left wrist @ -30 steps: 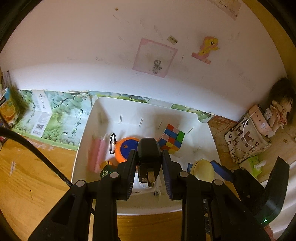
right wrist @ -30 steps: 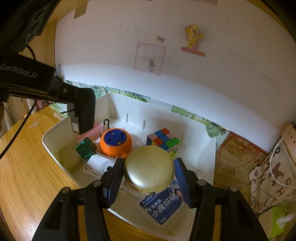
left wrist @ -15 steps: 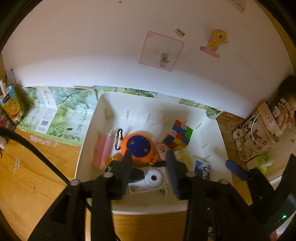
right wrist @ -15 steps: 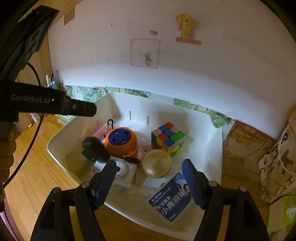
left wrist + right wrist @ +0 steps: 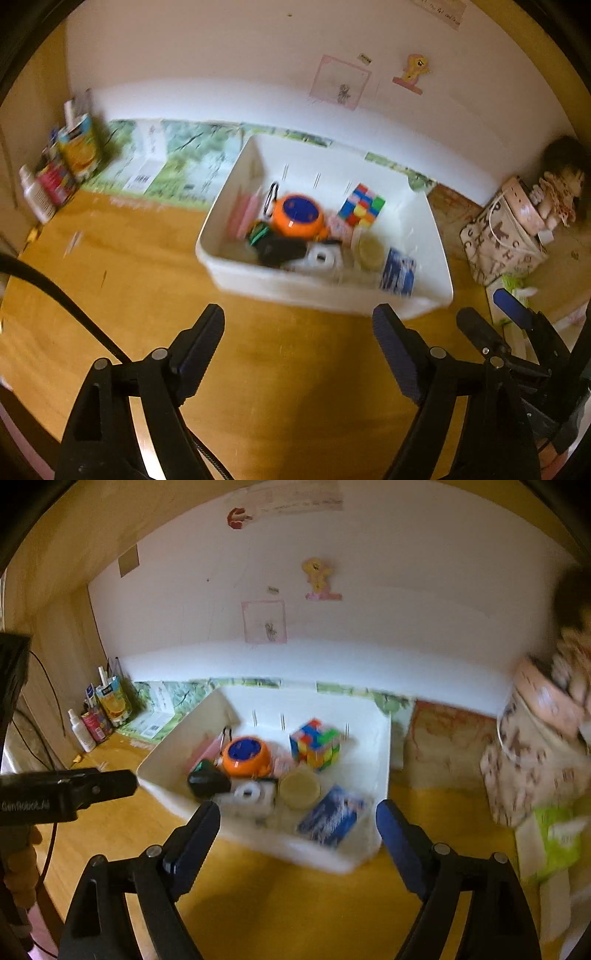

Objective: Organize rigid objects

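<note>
Across the middle of both wrist views sits a white bin [image 5: 236,266] on the wooden surface [image 5: 280,369], its far edge close to a white wall. Inside it, toward the centre left, lies an orange round case [image 5: 297,216] with a blue top, and right of that a multicoloured puzzle cube [image 5: 362,205]. Nearer the front wall of the bin rest a black plug-like block [image 5: 279,249], a small white device [image 5: 319,258], a round gold tin [image 5: 369,249] and a blue card pack [image 5: 399,271] leaning at the bin's right front. A pink item [image 5: 245,212] lies along the bin's left wall; blur keeps me from telling what it is, perhaps a slim case.

At the bottom of the left wrist view, the left gripper [image 5: 299,325] has its fingers [image 5: 201,343] standing wide and opening further, with only bare wood between them, short of the bin. At the bottom of the right wrist view, the right gripper [image 5: 297,821] is likewise spread and opening, nothing between its fingers [image 5: 195,836]; their tips frame the bin's near wall without touching it. The left gripper also shows at the left edge of that view, just beside the bin's left corner.

Upper left of the frame, a juice carton [image 5: 112,699] and small bottles stand by the wall. On the right, a patterned bag [image 5: 502,236] sits well apart from the bin.
</note>
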{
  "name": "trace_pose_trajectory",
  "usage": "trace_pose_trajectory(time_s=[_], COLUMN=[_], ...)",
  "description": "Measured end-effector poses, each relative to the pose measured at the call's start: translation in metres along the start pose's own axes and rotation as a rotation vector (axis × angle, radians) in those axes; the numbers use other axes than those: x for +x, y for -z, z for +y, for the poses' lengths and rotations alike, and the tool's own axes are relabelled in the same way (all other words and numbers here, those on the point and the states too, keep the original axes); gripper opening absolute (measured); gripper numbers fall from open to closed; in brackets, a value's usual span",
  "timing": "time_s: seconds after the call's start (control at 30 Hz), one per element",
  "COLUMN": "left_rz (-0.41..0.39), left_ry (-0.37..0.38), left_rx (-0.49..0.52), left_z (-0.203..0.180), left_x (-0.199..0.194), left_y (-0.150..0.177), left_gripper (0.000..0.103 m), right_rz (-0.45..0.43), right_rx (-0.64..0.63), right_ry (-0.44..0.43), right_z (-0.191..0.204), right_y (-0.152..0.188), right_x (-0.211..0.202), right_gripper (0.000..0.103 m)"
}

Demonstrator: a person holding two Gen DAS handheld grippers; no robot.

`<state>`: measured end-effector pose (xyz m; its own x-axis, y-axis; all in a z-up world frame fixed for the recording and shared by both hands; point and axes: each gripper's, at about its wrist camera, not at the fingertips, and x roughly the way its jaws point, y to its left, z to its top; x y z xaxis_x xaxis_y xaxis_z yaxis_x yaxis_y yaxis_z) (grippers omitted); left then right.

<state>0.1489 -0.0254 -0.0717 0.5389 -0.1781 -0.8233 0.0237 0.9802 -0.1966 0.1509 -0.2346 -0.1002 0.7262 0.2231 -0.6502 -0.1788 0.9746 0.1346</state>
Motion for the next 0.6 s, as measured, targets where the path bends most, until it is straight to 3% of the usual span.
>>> trace_pose_trajectory(time_s=[0.23, 0.33, 0.47, 0.6], left_rz=[-0.044, -0.055, -0.056, -0.059], left_ry=[-0.043, -0.059, -0.060, -0.078], left_rx=[-0.043, -0.046, -0.029, -0.018], left_z=[0.010, 0.010, 0.006, 0.002], left_x=[-0.042, -0.058, -0.075, -0.086], left_y=[0.048, 0.063, 0.078, 0.083], left_gripper=[0.085, 0.090, 0.092, 0.094], right_rz=[0.075, 0.104, 0.120, 0.132], right_rx=[0.032, 0.060, 0.111, 0.159], right_ry=[-0.020, -0.035, -0.063, -0.090], right_z=[0.003, 0.004, 0.005, 0.007], right_y=[0.042, 0.052, 0.060, 0.065], right_x=[-0.037, -0.051, -0.069, -0.086], right_gripper=[0.087, 0.087, 0.101, 0.102])
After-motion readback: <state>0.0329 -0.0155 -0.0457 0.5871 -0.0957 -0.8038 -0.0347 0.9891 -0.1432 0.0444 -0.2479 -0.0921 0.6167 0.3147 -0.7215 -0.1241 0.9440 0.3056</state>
